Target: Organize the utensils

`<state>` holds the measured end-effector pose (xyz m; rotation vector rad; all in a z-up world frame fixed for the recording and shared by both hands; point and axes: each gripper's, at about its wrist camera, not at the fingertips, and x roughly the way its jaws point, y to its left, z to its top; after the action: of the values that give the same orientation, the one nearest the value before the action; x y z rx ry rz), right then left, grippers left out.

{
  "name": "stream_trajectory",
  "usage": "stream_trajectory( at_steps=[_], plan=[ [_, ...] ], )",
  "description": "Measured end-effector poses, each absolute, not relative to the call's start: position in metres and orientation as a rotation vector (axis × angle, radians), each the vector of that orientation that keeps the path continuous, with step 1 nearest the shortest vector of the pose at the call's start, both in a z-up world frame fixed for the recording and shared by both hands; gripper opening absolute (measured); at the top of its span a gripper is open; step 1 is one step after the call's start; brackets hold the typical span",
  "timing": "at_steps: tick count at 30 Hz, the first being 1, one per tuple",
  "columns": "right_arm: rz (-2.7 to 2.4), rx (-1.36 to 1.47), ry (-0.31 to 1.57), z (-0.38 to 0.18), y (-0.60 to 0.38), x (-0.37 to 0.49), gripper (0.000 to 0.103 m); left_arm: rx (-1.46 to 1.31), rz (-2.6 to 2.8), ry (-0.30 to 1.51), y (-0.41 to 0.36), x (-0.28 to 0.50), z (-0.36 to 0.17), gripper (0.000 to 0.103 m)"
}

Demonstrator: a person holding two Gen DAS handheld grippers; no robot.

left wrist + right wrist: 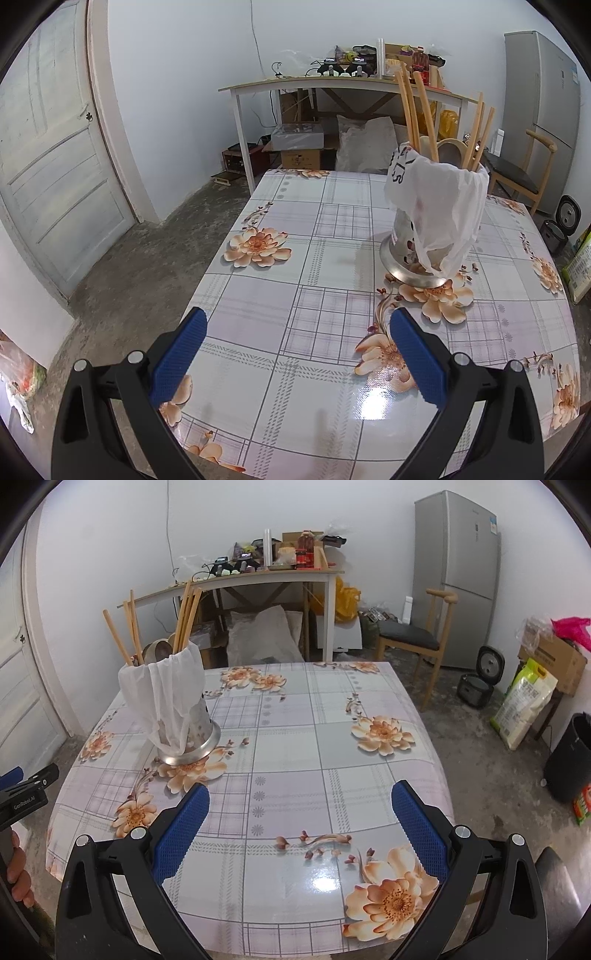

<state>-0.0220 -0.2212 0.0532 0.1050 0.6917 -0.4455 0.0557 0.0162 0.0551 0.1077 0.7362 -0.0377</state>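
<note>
A metal utensil holder (pixel 413 264) (pixel 201 734), draped with a white plastic bag (pixel 443 206) (pixel 162 694), stands upright on the floral tablecloth (pixel 314 295) (pixel 288 760). Wooden chopsticks (pixel 410 110) (pixel 186 618) and spoon bowls (pixel 448 149) (pixel 160 648) stick out of its top. My left gripper (pixel 297 325) hovers open over the table's near left edge, with the holder ahead to the right. My right gripper (pixel 301 801) hovers open over the near side, the holder ahead to its left. Nothing lies between either pair of blue pads. Part of the left gripper's body (pixel 26 797) and a hand (pixel 18 875) show at the right wrist view's left edge.
A cluttered white side table (pixel 332 83) (pixel 266 578) stands against the back wall with boxes and a sack under it. A wooden chair (pixel 417 635), a fridge (pixel 458 572), a rice cooker (pixel 480 683) and a black bin (pixel 570 757) sit to the right. A door (pixel 48 155) is at the left.
</note>
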Motion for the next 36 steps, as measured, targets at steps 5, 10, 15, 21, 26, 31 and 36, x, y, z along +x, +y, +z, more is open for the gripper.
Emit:
stream_trajectory(
  at_steps=[5,10,15,21,26,31,36],
  plan=[
    [-0.431,0.09,0.688,0.054,-0.218,-0.016,0.095,0.106,-0.033,0.736,0.019,0.057,0.056,0.097],
    [-0.415,0.08,0.684,0.056,-0.215,-0.012,0.095,0.099,-0.022,0.734,0.025,0.058,0.057,0.097],
    [-0.402,0.073,0.69,0.054,-0.214,-0.009,0.095,0.101,-0.008,0.73,0.03,0.059,0.058,0.097],
    [-0.392,0.07,0.693,0.053,-0.213,-0.006,0.095,0.101,0.003,0.73,0.033,0.058,0.059,0.097],
    [-0.389,0.069,0.693,0.054,-0.213,-0.006,0.095,0.105,0.01,0.731,0.035,0.057,0.059,0.097],
    [-0.389,0.072,0.69,0.053,-0.213,-0.006,0.095,0.107,0.019,0.725,0.037,0.057,0.06,0.097],
    [-0.39,0.071,0.69,0.053,-0.212,-0.006,0.095,0.104,0.025,0.723,0.04,0.057,0.061,0.097]
  ],
)
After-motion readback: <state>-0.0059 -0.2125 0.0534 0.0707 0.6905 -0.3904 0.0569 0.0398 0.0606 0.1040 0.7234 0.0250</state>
